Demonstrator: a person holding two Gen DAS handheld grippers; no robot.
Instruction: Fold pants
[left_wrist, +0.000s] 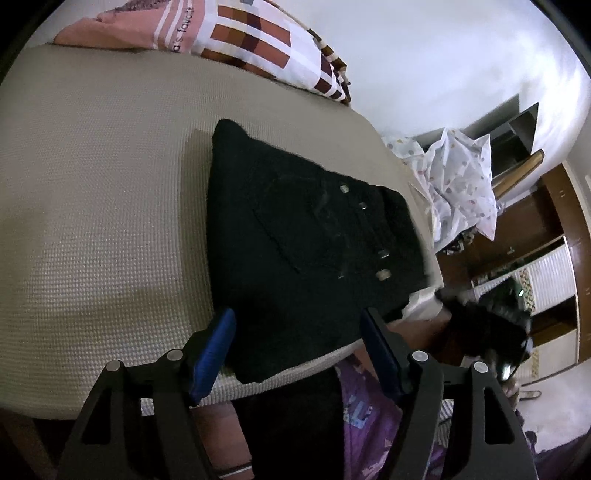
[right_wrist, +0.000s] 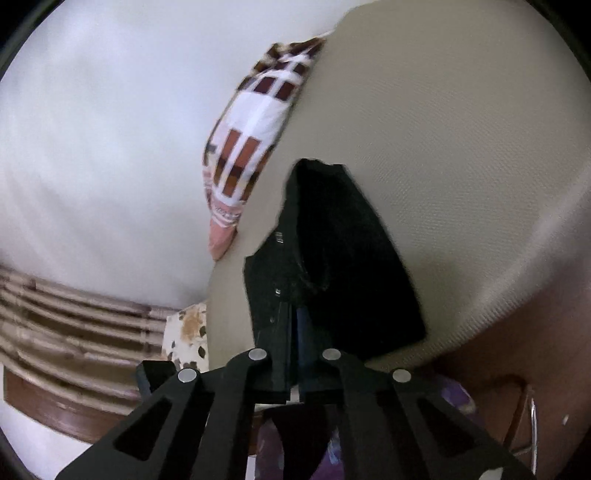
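Observation:
The black pants (left_wrist: 295, 236) lie folded into a compact rectangle on the beige bed (left_wrist: 92, 192), near its front edge, with metal rivets showing on top. My left gripper (left_wrist: 299, 332) is open, its blue pads wide apart, hovering over the near edge of the pants and holding nothing. In the right wrist view the pants (right_wrist: 343, 258) lie just ahead. My right gripper (right_wrist: 295, 317) is shut, fingers pressed together at the near edge of the pants; whether fabric is pinched between them cannot be made out.
A patterned pillow (left_wrist: 258, 40) lies at the head of the bed; it also shows in the right wrist view (right_wrist: 247, 140). A white dotted cloth (left_wrist: 458, 181) is heaped beside the bed. Wooden furniture (left_wrist: 546, 236) stands at right. The person's purple clothing (left_wrist: 369, 413) is below.

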